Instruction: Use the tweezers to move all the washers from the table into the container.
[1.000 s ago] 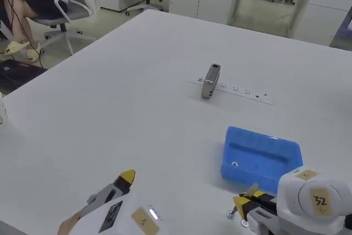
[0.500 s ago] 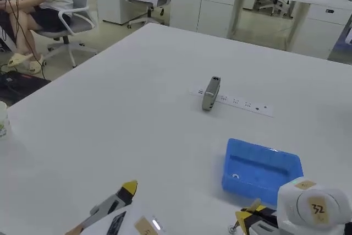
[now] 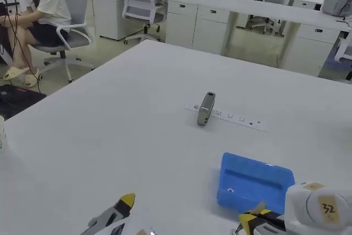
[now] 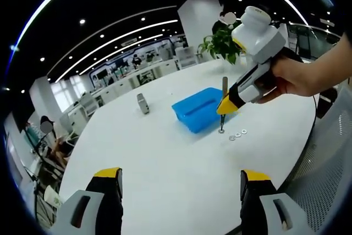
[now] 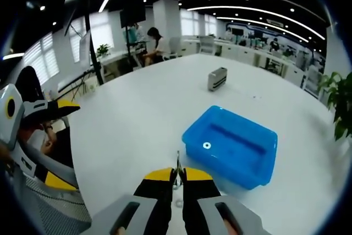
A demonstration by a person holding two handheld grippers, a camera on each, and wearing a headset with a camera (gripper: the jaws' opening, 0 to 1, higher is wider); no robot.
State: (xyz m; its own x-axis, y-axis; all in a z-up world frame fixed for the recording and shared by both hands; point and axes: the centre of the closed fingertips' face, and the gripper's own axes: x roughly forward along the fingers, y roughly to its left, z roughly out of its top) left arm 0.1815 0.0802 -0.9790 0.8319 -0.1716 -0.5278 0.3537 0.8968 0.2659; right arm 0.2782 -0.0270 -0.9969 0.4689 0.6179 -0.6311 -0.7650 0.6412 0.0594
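Right gripper (image 4: 227, 105), jaws clamped on the tweezers (image 4: 224, 86), stood tips-down just beside the container (image 4: 197, 109), where loose washers (image 4: 237, 134) lay on the table; one washer (image 5: 207, 145) sat inside the container. Left gripper (image 4: 181, 177) hung well clear of the container, jaws apart. The tips possibly pinched a washer; a steady squeeze and a lift clear over the container's wall looked wise.

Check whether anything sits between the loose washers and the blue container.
Nothing visible does. The washers lie on the table close beside the container, with just bare tabletop between them. The tweezers, held in the right gripper, point down at the washers.
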